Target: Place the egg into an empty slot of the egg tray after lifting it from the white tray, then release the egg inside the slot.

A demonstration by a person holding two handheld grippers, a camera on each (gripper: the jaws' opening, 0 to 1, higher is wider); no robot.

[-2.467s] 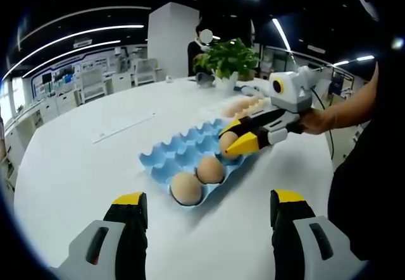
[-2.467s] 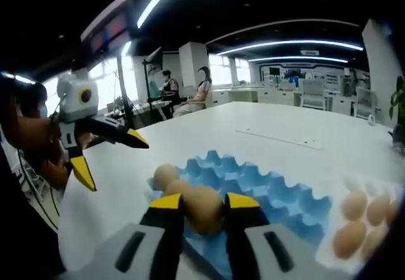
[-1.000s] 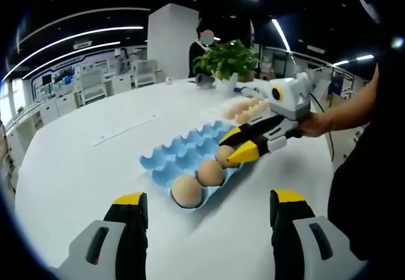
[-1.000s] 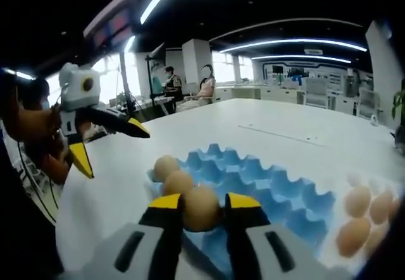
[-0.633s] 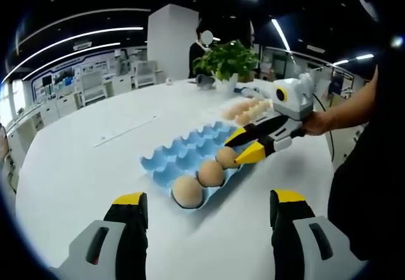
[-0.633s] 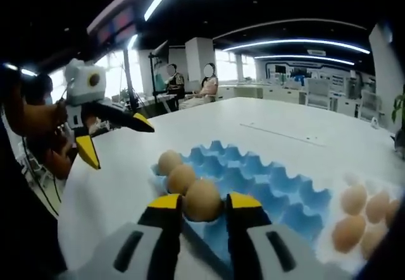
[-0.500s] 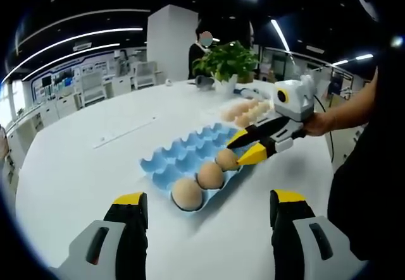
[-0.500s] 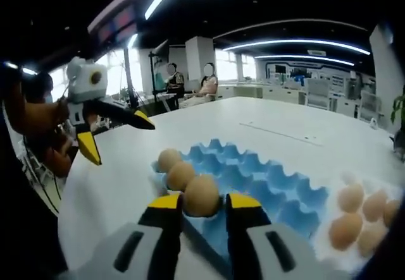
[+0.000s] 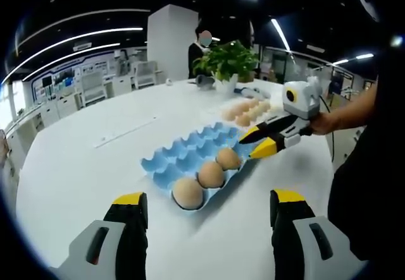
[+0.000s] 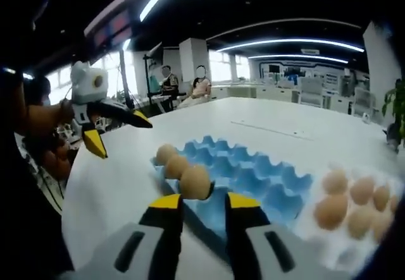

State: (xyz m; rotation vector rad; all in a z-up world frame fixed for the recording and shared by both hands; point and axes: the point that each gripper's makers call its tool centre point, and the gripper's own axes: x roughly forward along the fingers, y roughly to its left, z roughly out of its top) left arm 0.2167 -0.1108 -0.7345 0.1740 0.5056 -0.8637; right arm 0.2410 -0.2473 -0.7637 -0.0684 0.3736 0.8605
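We see a large white table (image 9: 76, 166) carrying everything. On it, toward the near edge, lies the blue egg tray (image 9: 183, 160), and just beyond it, farther and to the right, the white tray (image 9: 253, 106) of eggs. At the far side stands a potted plant (image 9: 229, 62). To the left of the egg tray lies a thin pale strip (image 9: 123, 130), flat on the tabletop.

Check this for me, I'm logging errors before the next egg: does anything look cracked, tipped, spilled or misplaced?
Nothing stands out. Three eggs sit upright in a row of slots along one edge of the blue egg tray, none visibly cracked. More eggs rest in the white tray. The right claw is open, apart from the eggs.
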